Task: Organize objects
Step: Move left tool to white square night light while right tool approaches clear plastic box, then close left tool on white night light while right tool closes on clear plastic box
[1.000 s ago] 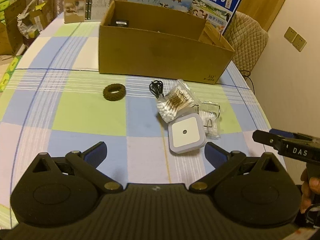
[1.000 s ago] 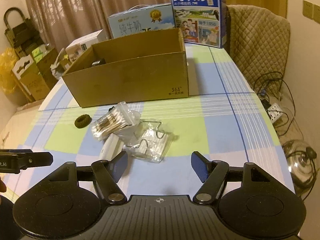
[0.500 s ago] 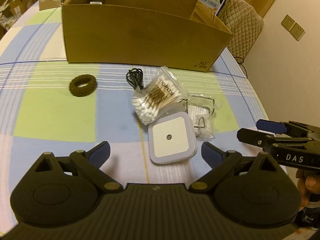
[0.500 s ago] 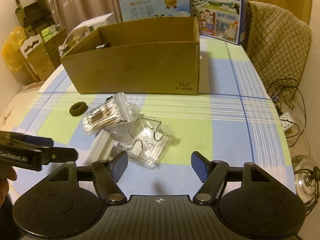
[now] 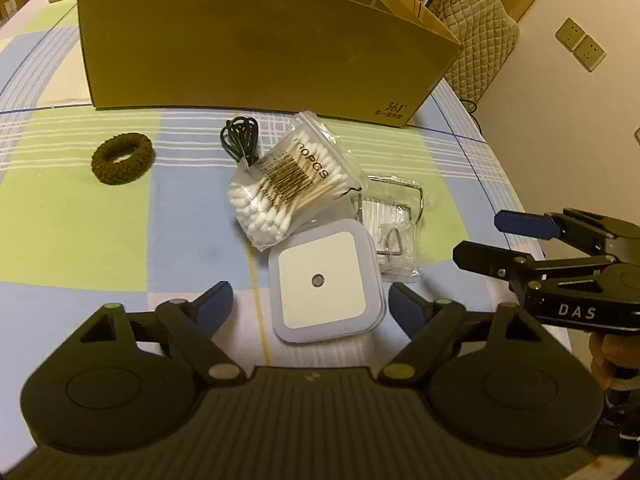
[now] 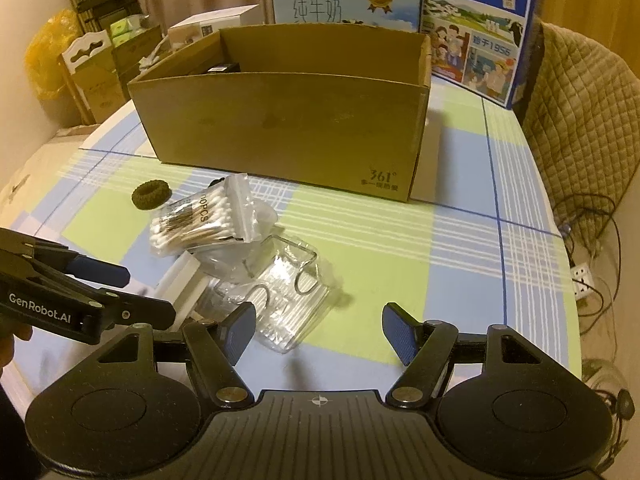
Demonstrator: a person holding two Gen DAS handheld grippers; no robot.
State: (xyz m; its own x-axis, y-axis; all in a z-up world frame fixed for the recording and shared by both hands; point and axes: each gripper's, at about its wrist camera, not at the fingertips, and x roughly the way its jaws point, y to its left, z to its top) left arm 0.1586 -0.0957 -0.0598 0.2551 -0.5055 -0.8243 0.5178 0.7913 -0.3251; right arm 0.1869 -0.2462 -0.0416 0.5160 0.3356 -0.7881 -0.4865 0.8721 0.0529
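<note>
The night light (image 5: 325, 281) lies flat on the cloth right between my left jaws, its near half inside the gap and its far edge just past the tips. My left gripper (image 5: 310, 300) has just been closing around it, yet both pads stand clear of its sides, so I hold nothing there yet.

Just beyond the light, touching its far corner, is the swab bag (image 5: 288, 184), and behind that the black cord (image 5: 241, 140). Off past my left fingertip, well apart from the pile, sits the hair tie (image 5: 122, 157). Beyond my right fingertip lies the clear packet (image 5: 394, 232) with its wire hook.

That packet is what my right gripper (image 6: 316, 332) faces: it sits just ahead of the gap and toward the left pad, which is close to its near edge; I cannot tell whether they touch. These jaws stand about half open and empty.

Farther out, straight ahead of both grippers, is the box (image 6: 280, 136), open at the top. I can make out one dark item at its far left corner; the rest of its floor is hidden from me.

So, as I judge it, the job is barely begun: five things are on the cloth, all outside the box. I would guess the light goes first, once my left pads meet its sides, then the packet, then the rest.
</note>
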